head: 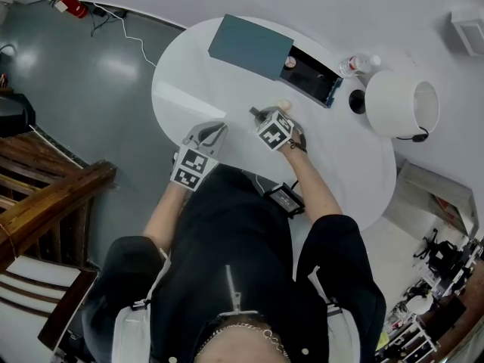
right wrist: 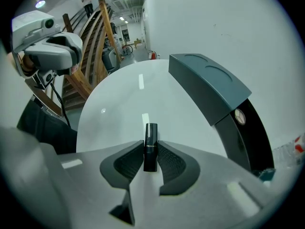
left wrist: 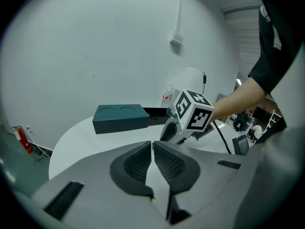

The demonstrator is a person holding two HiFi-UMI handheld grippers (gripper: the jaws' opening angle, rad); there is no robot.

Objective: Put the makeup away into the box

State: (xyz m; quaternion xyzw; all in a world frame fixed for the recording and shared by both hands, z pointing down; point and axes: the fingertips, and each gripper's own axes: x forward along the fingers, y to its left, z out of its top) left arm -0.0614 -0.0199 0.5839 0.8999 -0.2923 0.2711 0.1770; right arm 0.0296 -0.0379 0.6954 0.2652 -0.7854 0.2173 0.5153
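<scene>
1. At the centre of the head view, the right gripper [right wrist: 150, 150] is clamped on a black lipstick [right wrist: 151, 131] over the round white table [head: 189, 89]. Both pads press the tube's lower half, and its top pokes out past the jaws. Whether the tube rests on the tabletop cannot be told.
2. At lower left of centre, the left gripper [left wrist: 153, 149] hangs idle, its jaws together with nothing between them.
3. The teal box [head: 249, 45] sits at the upper middle of the frame. Its lid is slid aside, baring a black tray at its right end.
4. Handling, as judged: the lipstick looks light, rigid and glossy, so it is likely to slip or swivel under a loose pinch. A hold across the barrel near its middle, as here, seems soundest. The cap end may pull off if gripped alone.
5. Count: one lipstick, one box, two grippers. One small round item [head: 290, 63] already lies in the tray. One clear bottle [head: 355, 64] and one white cylindrical shade [head: 401, 103] stand at upper right.
</scene>
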